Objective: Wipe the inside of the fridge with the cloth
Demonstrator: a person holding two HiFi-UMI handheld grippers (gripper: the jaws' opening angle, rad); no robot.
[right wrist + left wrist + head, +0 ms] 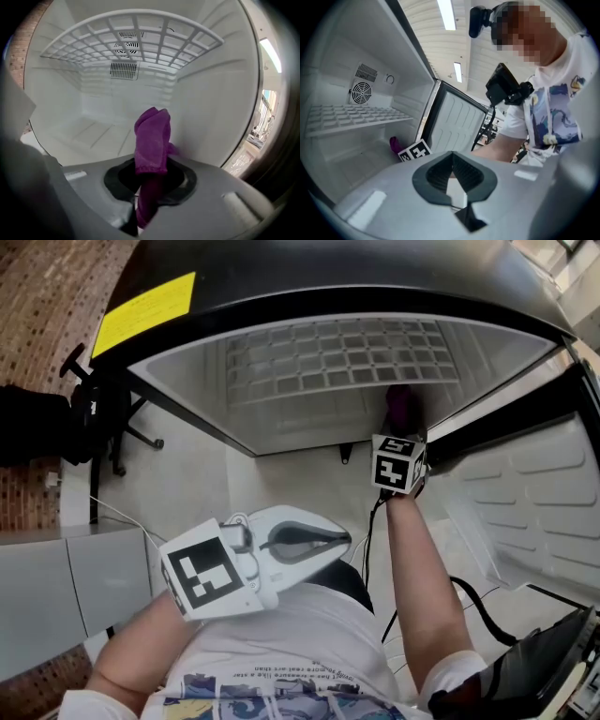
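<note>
R tool (149, 187) clamps purple cloth (152, 136) inside fridge (213, 101); L tool (453, 174) closed, empty.

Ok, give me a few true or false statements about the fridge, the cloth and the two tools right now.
1. The right tool is shut on the purple cloth. True.
2. The left tool grips a sponge. False: its jaws are together with nothing between them.
3. The cloth is held inside the fridge. True.
4. The fridge's door is closed. False: it stands open at the person's right.
5. A white wire shelf sits above the cloth. True.
</note>
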